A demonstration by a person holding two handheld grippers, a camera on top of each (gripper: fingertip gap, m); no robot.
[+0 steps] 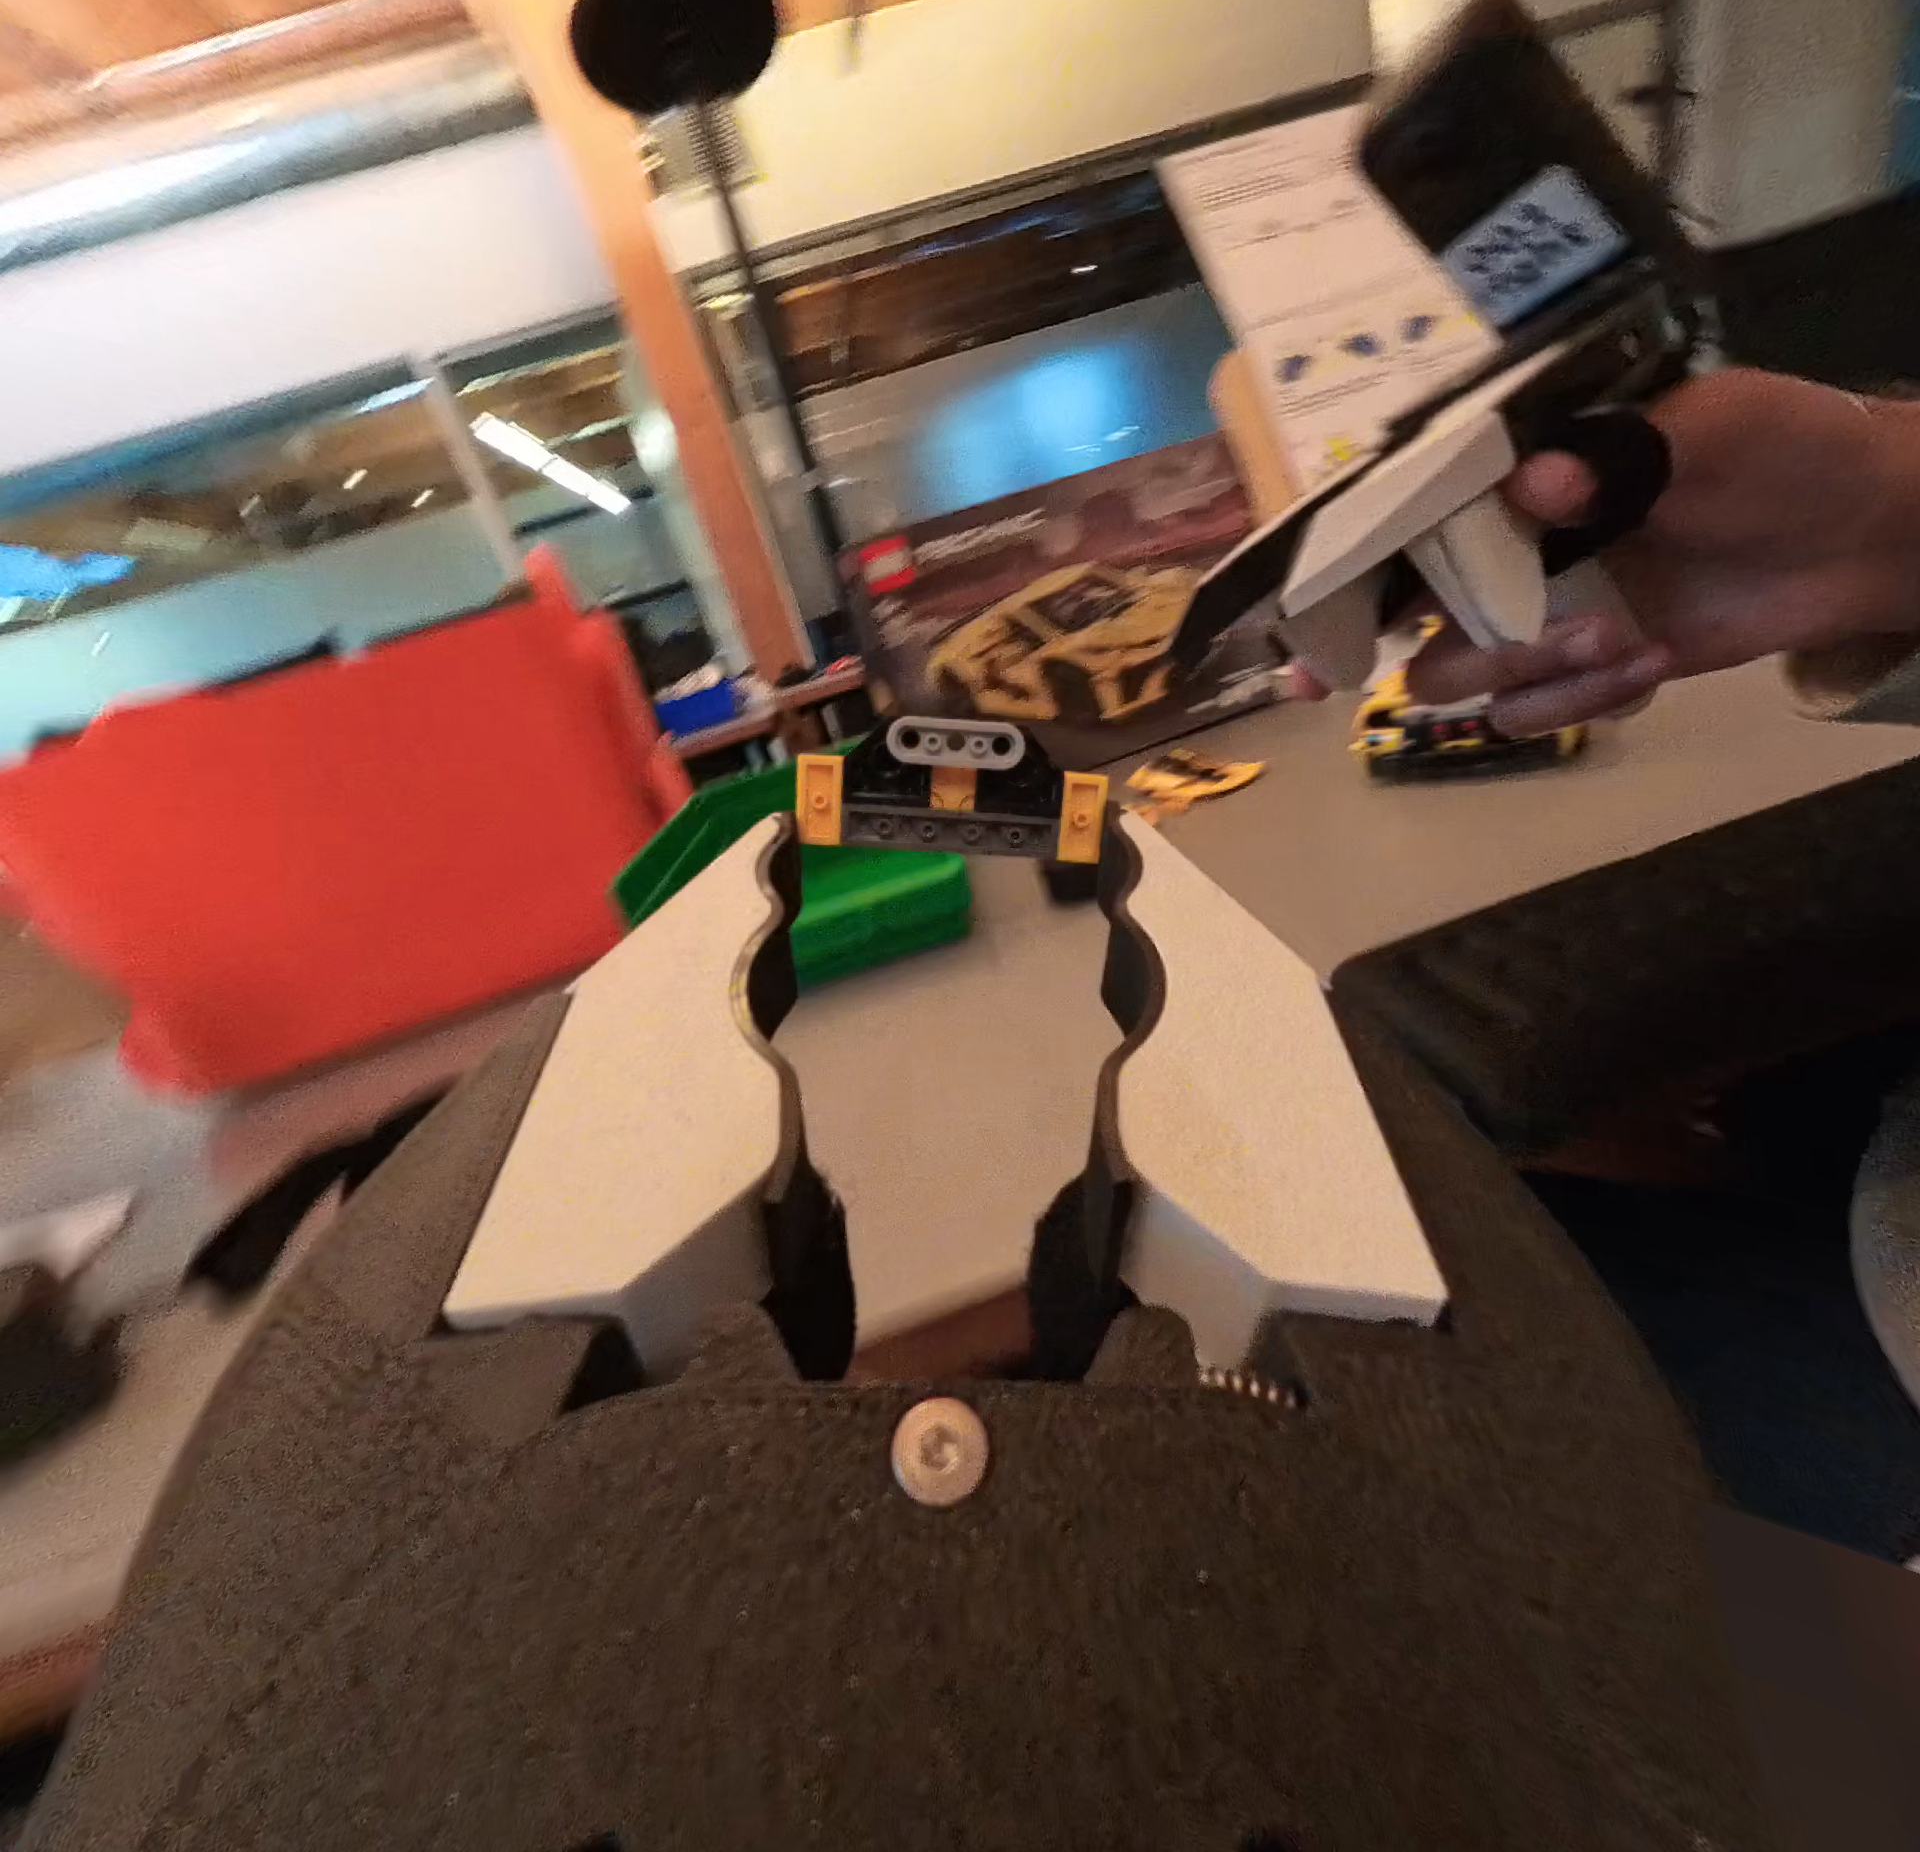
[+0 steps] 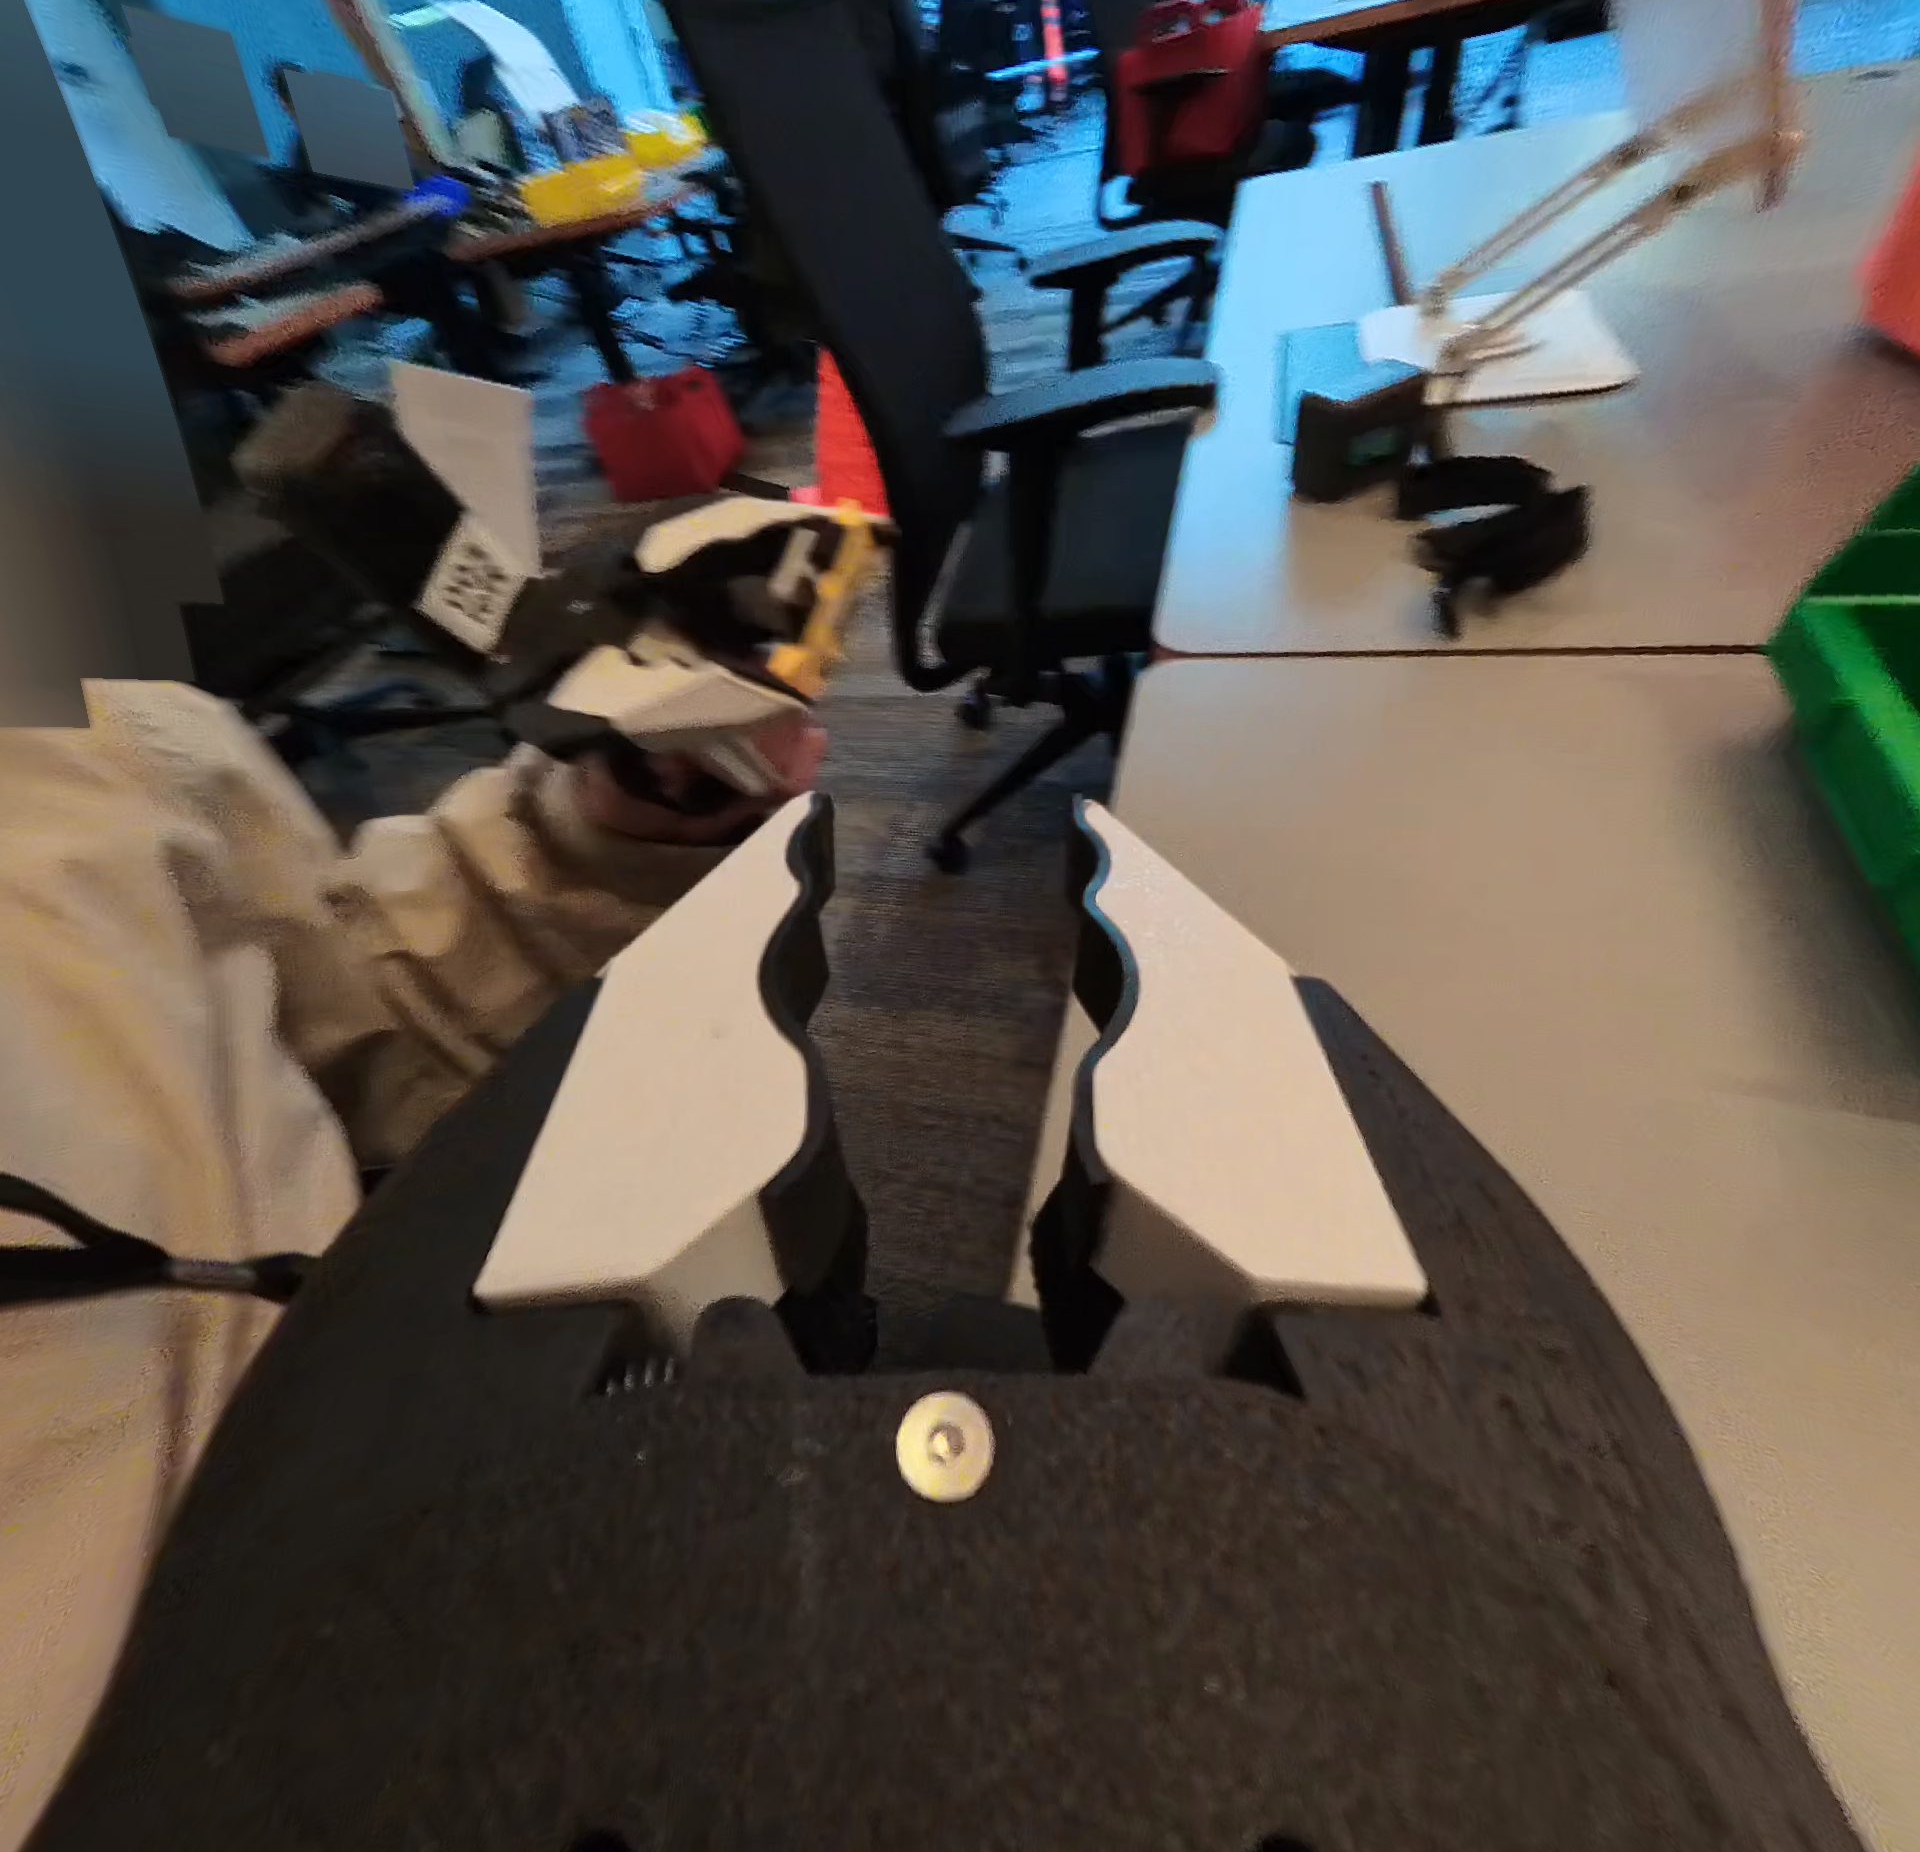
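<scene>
Fingertips of the left gripper (image 1: 951,815) are pinched on a small brick assembly of black, grey and yellow plastic pieces (image 1: 948,796), which spans the gap between the two pale grey tips and is lifted above the grey tabletop (image 1: 1382,867). Left of that assembly stands a blurred red bin (image 1: 332,846), and just behind and below it a green plastic tray (image 1: 883,909). To its right, behind it, leans a cardboard toy box picturing a yellow car (image 1: 1049,618), with a partly built yellow and black brick car (image 1: 1465,737) on the tabletop further right. Above that car a hand (image 1: 1704,545) carries the right gripper (image 2: 951,836), whose fingers stand apart around nothing, over dark carpet at the table edge. A black office chair (image 2: 935,379) stands beyond them.
</scene>
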